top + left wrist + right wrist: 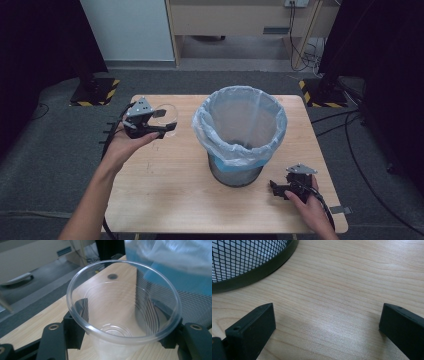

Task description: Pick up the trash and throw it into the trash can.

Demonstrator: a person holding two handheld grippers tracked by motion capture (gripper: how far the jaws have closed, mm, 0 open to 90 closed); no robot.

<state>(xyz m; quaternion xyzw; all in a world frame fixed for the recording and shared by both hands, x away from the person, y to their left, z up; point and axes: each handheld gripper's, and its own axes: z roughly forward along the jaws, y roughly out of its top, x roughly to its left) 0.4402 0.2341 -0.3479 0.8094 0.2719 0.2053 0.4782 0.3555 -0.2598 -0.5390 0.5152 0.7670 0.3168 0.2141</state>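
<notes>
A clear plastic cup (170,111) stands upright at the table's back left, mouth up and empty. My left gripper (166,122) is shut on the clear plastic cup. In the left gripper view the cup (120,302) sits between the two black fingers (75,325), which press its ribbed wall from both sides. A mesh waste bin (235,172) with a pale blue plastic liner (240,125) stands mid-table, just right of the cup. My right gripper (275,189) rests low by the front right of the bin, open. Its jaws stand wide apart over bare wood (329,302), with the bin's base (254,272) nearby.
The wooden table (165,190) has bare surface at its front and left. Its right edge lies close behind my right hand. Dark floor, black stands with yellow-striped bases (95,92) and cables (350,130) surround the table.
</notes>
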